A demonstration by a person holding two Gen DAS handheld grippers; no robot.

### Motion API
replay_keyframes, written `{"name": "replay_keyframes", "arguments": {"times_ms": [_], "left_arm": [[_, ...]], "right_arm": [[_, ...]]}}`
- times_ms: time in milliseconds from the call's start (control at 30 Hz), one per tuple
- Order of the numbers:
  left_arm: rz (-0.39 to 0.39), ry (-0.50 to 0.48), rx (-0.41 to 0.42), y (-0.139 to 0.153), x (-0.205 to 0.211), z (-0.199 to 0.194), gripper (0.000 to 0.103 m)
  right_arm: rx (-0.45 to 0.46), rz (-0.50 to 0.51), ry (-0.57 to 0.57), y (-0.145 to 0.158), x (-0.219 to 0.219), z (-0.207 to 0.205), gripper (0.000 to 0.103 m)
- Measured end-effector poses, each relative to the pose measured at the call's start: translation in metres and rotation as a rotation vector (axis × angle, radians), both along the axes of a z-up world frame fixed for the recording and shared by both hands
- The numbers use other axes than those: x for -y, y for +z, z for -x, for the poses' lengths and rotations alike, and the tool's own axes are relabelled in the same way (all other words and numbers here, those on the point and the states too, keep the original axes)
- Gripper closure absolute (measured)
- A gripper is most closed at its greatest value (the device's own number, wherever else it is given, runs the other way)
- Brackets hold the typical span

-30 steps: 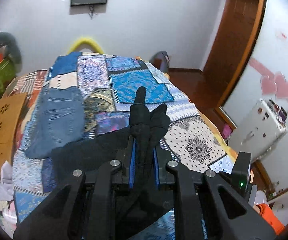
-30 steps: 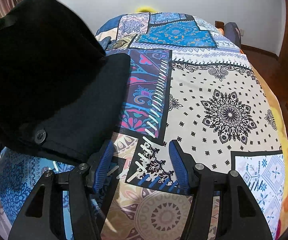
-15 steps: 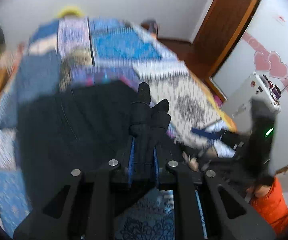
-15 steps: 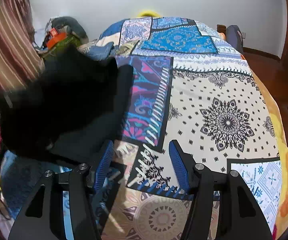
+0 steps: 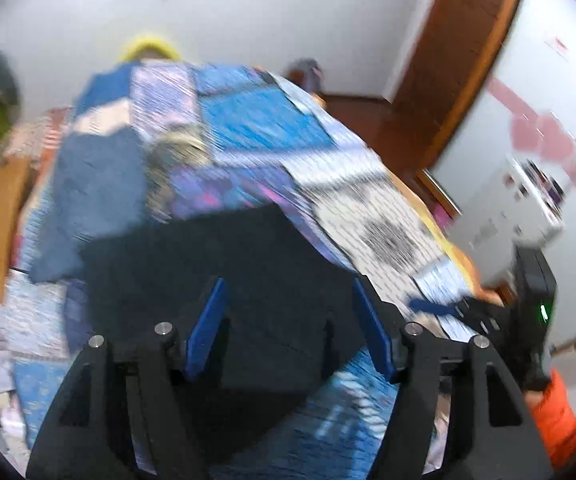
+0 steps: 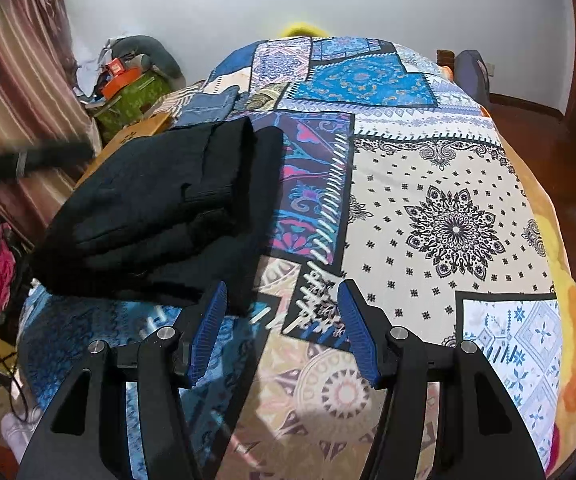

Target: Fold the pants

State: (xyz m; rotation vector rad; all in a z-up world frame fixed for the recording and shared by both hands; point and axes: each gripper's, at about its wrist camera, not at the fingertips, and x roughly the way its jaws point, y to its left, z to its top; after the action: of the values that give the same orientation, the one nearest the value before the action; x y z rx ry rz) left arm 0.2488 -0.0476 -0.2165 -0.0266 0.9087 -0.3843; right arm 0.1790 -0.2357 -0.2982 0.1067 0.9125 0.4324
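The black pants [image 6: 159, 216] lie folded into a thick bundle on the patchwork bedspread [image 6: 448, 184], toward the left side of the bed in the right wrist view; a pair of blue jeans [image 6: 211, 106] lies flat beyond them, and the two garments look to be touching or just overlapping at their near edges, though blur in the left wrist view leaves that unsure; a green box [image 6: 135, 96] beside the bed holds an orange item, and what else is in it cannot be made out. The left gripper [image 5: 288, 320] points steeply down over the pants [image 5: 215, 280]; its jaws have just been opening and now stand well apart, the blue pads clear of the cloth that lies beneath and between them. The right gripper [image 6: 281, 328] also tilts down over the bedspread, just beside the near corner of the pants; its jaws stand apart with nothing held, only bedspread showing between them.
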Motion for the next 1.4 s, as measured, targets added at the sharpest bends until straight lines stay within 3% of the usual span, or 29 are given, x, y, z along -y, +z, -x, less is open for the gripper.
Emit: {"name": "replay_keyframes", "arguments": {"times_ms": [100, 167, 300, 467, 633, 867, 1133, 1267, 1400], "left_arm": [[-0.075, 0.116, 0.040, 0.005, -0.032, -0.033, 0.037], [-0.164, 0.167, 0.035, -0.005, -0.052, -0.063, 0.037], [-0.241, 0.217, -0.079, -0.047, -0.089, -0.120, 0.037], [-0.352, 0.225, -0.204, -0.108, -0.108, -0.141, 0.037], [-0.324, 0.238, -0.203, -0.113, -0.115, -0.110, 0.037], [-0.327, 0.200, -0.189, -0.097, -0.119, -0.035, 0.037], [-0.229, 0.174, -0.167, -0.079, -0.105, 0.053, 0.037], [-0.149, 0.139, -0.185, -0.071, -0.093, 0.072, 0.037], [-0.154, 0.098, -0.134, -0.047, -0.081, 0.077, 0.038]], "right_arm": [[0.001, -0.009, 0.021, 0.002, -0.007, 0.004, 0.049], [-0.002, -0.024, 0.036, 0.002, -0.013, 0.006, 0.049], [-0.023, -0.061, 0.089, -0.001, -0.030, 0.006, 0.049], [-0.025, -0.020, 0.112, -0.007, -0.042, -0.002, 0.044], [-0.028, 0.011, 0.055, -0.007, -0.025, -0.014, 0.044], [0.036, 0.036, -0.038, 0.013, 0.010, -0.003, 0.044], [0.086, 0.055, -0.069, 0.030, 0.026, 0.008, 0.044], [0.103, 0.049, -0.057, 0.037, 0.023, 0.009, 0.044], [0.134, 0.051, -0.025, 0.044, 0.014, 0.008, 0.044]]}}
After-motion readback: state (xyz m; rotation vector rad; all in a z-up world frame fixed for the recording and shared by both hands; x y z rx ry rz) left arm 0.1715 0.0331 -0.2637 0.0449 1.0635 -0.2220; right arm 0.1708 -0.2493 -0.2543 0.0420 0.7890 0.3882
